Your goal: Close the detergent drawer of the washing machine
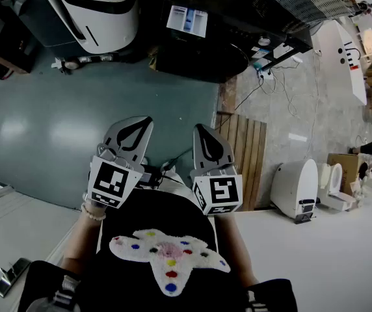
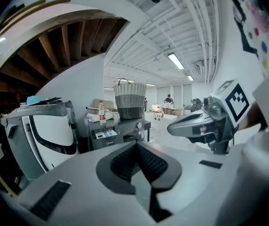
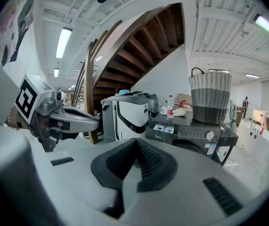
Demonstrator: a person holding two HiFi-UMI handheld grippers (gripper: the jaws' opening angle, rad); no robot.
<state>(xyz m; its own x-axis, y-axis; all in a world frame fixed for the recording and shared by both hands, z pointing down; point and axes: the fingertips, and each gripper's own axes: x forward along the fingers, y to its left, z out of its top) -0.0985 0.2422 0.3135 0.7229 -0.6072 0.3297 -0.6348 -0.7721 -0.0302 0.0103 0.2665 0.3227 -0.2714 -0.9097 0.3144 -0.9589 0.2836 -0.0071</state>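
Left gripper: keeping jaws together, gripping nothing.
Right gripper: keeping jaws together, empty.
Detergent drawer: jutting from washing machine front top edge toward both grippers, well ahead; right seemingly sitting nearer.

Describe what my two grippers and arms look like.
Both the left gripper and right gripper are pale grey wedge-shaped shells with black ribbed pads, each carrying a cube of black-and-white square markers. The person wears a black top with a white, colour-dotted patch and a pale bracelet.
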